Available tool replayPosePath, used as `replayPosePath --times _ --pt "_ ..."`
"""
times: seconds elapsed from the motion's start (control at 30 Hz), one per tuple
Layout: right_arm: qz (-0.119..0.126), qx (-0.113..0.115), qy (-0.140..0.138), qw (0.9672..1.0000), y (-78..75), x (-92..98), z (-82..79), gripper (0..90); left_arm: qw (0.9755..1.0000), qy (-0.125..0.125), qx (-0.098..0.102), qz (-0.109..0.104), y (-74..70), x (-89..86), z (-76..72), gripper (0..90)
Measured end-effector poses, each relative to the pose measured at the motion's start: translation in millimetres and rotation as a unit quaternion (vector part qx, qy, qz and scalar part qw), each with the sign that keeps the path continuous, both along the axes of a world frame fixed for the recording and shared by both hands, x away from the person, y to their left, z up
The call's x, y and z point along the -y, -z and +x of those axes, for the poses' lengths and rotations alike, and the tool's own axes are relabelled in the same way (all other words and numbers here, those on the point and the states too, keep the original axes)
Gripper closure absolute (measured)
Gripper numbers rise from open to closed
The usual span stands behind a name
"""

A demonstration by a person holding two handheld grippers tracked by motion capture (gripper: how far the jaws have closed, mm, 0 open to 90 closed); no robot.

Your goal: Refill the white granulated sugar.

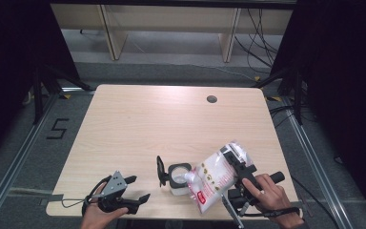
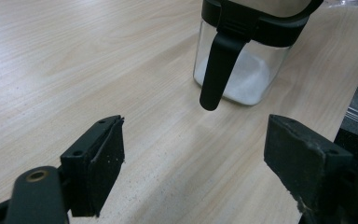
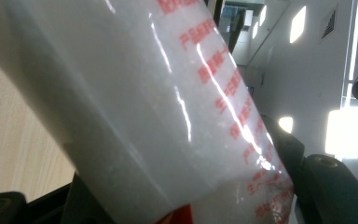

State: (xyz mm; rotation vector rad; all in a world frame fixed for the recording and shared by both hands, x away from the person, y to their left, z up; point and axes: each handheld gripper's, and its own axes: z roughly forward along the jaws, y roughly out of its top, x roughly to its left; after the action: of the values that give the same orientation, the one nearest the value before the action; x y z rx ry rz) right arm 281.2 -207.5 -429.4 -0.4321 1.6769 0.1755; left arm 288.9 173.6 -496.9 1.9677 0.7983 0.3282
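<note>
The right gripper (image 1: 236,179) clamps a tilted bag of white granules (image 1: 214,176) (red print) over the open glass jar (image 1: 178,179) on the desk (image 1: 138,124). The left gripper (image 1: 136,188) rests beside, jaws wide apart, holding nothing.

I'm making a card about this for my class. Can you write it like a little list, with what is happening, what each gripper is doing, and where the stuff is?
Work in hand: pouring white grains from a bag into a jar
Right gripper: shut on the bag, which is tilted with its mouth over the jar
Left gripper: open, holding nothing, pointing at the jar
Jar: clear, black rim, lid flipped open, some white grains at the bottom
Table: light wood; jar stands near the front edge
</note>
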Motion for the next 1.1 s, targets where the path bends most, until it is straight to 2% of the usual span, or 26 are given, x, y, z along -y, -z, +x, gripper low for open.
replayPosePath --times 0.03,0.07,0.1,0.13,0.17,0.2,0.23,0.3,0.33,0.47,0.57,0.73,0.8,0.83,0.9,0.93,0.97,1.03,1.1 --pt "-0.011 0.008 -0.009 0.9999 -2.2 -1.0 0.5 44.2 1.0 0.007 0.001 0.003 0.3 -0.5 0.0 22.7" --pt "-0.006 0.005 -0.008 0.9999 -1.0 -0.3 1.1 44.2 0.9999 0.011 0.004 0.003 0.7 -0.4 -0.4 23.8" --pt "-0.022 0.015 -0.017 0.9995 -3.8 -1.3 1.2 44.2 0.9999 0.011 0.005 0.008 0.4 -0.5 -0.4 23.8" --pt "-0.026 0.017 -0.016 0.9994 -4.5 -1.5 0.8 44.2 1.0 0.009 0.002 0.002 0.5 0.0 0.3 23.4" --pt "-0.026 0.017 -0.016 0.9994 -4.5 -1.5 0.9 44.2 0.9999 0.012 0.008 0.004 0.0 -0.6 1.7 22.9" --pt "-0.023 0.016 -0.018 0.9994 -4.1 -1.3 1.5 44.2 1.0 0.0 -0.001 -0.002 0.3 0.1 -0.1 21.8" --pt "-0.021 0.014 -0.017 0.9995 -3.7 -1.2 1.5 44.2 1.0 -0.001 -0.002 -0.001 0.4 -0.8 -0.7 21.4" --pt "-0.023 0.015 -0.016 0.9995 -4.1 -1.2 1.4 44.2 1.0 0.005 0.007 0.003 0.0 -2.6 1.5 21.0" --pt "-0.023 0.015 -0.016 0.9995 -4.1 -1.1 1.4 44.2 1.0 -0.001 0.006 -0.001 -0.2 -1.8 1.4 20.8" --pt "-0.024 0.014 -0.015 0.9995 -4.0 -0.9 1.6 44.2 0.9999 0.005 0.008 0.005 0.0 -2.4 1.0 19.8" --pt "-0.024 0.013 -0.015 0.9995 -4.0 -0.9 1.5 44.2 0.9999 -0.01 -0.001 -0.009 0.4 -1.0 0.2 19.0" --pt "-0.023 0.015 -0.016 0.9995 -4.0 -1.1 1.5 44.2 1.0 -0.001 0.008 0.002 -0.4 -3.3 1.7 18.7" --pt "-0.023 0.014 -0.016 0.9995 -3.9 -1.1 1.5 44.2 0.9999 -0.008 -0.001 -0.007 0.7 -1.6 -0.3 18.7" --pt "-0.024 0.015 -0.016 0.9995 -4.1 -1.1 1.4 44.3 1.0 -0.007 -0.002 -0.001 0.4 -2.5 0.2 18.7" --pt "-0.025 0.017 -0.019 0.9994 -4.3 -1.5 1.5 44.3 1.0 -0.001 0.007 0.004 -0.5 -3.6 2.1 18.7" --pt "-0.016 0.009 -0.005 0.9998 -2.8 -0.8 0.0 44.3 1.0 -0.003 0.007 -0.001 -0.1 -3.1 1.6 18.7" --pt "-0.004 0.003 -0.001 1.0 -1.0 -0.6 -0.4 44.3 0.9999 -0.012 -0.003 -0.01 0.8 -2.1 -0.2 18.7" --pt "-0.025 0.018 -0.016 0.9994 -4.6 -2.1 0.3 44.3 1.0 -0.009 0.0 -0.002 0.2 -3.7 1.1 18.7" --pt "-0.027 0.019 -0.019 0.9993 -4.8 -2.1 0.5 44.3 0.9999 -0.012 -0.001 -0.005 0.3 -3.2 1.0 18.7"
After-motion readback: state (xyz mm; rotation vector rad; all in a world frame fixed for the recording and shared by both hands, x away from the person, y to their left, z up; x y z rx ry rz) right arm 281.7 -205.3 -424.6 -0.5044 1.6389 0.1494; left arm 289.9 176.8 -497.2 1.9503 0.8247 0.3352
